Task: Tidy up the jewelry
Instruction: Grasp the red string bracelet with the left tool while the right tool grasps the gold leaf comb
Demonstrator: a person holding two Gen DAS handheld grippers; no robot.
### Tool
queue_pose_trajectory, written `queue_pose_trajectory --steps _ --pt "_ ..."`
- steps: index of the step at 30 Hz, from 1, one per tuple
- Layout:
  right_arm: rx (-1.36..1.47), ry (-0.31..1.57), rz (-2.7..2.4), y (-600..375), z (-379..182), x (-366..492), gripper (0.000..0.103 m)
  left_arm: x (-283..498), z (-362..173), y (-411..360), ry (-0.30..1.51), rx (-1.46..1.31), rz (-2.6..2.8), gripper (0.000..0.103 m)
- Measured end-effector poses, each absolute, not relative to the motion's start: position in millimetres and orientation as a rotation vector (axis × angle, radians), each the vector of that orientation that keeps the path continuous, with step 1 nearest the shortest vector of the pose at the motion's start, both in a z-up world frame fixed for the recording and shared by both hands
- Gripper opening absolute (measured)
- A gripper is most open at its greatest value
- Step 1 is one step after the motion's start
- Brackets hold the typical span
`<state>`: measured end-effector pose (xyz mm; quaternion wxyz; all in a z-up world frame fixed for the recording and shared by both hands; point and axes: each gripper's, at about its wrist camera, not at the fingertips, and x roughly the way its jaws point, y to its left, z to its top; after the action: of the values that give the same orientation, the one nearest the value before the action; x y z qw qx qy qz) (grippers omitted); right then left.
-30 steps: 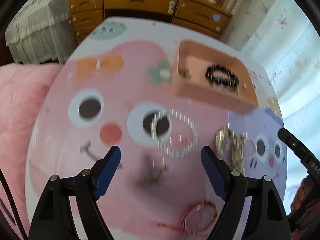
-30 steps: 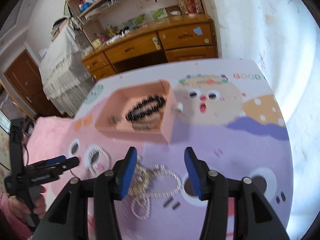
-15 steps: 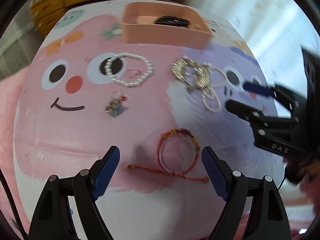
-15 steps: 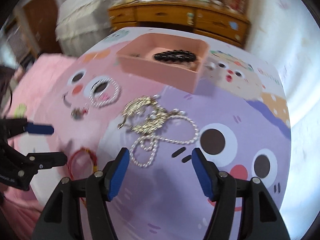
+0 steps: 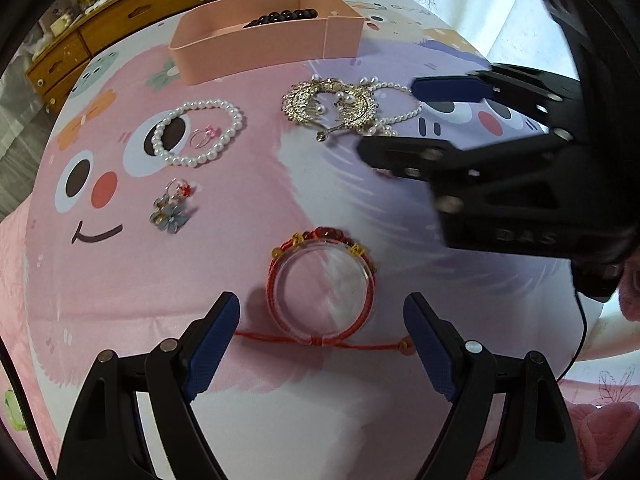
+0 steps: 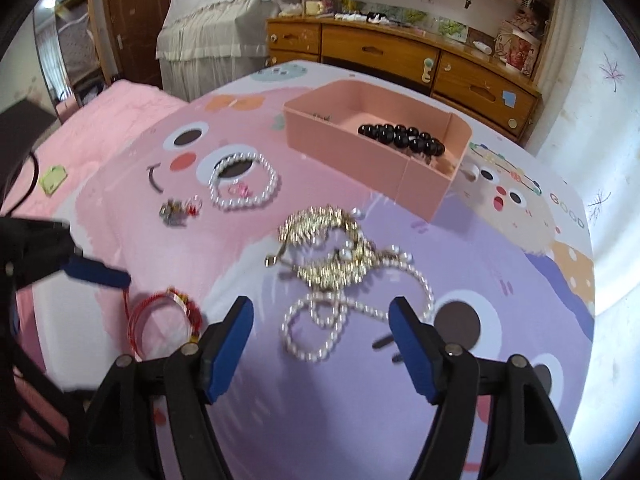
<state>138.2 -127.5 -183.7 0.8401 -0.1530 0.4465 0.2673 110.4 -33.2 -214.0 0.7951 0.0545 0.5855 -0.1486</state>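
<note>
Two pearl strands (image 6: 320,328) tangle with gold combs (image 6: 324,240) beside pink tray (image 6: 360,152).

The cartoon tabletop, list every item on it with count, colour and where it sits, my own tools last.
Pink rectangular tray: one, far side of the cartoon tabletop.
Black bead bracelet: one, inside the tray.
White pearl bracelet: one, on the pink area, ringing a small pink ring.
Gold filigree ornaments tangled with a pearl strand: one heap, near the pink-purple border.
Flower charm, grey-blue with red bits: one, near the printed smile.
Red cord bracelet around a clear round disc: one, near edge.
Left tool: open, over the red bracelet.
Right tool: jaws opening, over the pearl strand, nothing gripped.
</note>
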Motion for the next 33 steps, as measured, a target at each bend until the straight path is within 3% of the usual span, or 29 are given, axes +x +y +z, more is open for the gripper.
queue_pose_trajectory --steps 3,8,11,24,29,33 --pt "-0.307 0.934 0.572 -120.6 -189.5 148.2 0.073 112.4 -216.0 -37.5 1.255 0.119 -0.322 0.082" --pt "-0.272 0.954 0.56 -114.6 -199.4 160.3 0.075 113.7 -216.3 -39.0 1.258 0.127 -0.319 0.061" --pt "-0.255 0.966 0.558 -113.7 -203.7 162.5 0.075 115.4 -216.8 -39.5 1.257 0.123 -0.316 0.057" --pt "-0.285 0.948 0.493 -104.0 -211.4 166.3 0.076 114.5 -216.2 -34.6 1.233 0.095 -0.339 0.056" --pt "-0.27 0.939 0.469 -102.8 -209.8 167.7 0.066 113.9 -216.7 -24.8 1.224 0.08 -0.336 0.056" --pt "-0.27 0.945 0.457 -101.3 -209.8 168.5 0.066 114.0 -215.9 -13.0 1.222 0.057 -0.328 0.056"
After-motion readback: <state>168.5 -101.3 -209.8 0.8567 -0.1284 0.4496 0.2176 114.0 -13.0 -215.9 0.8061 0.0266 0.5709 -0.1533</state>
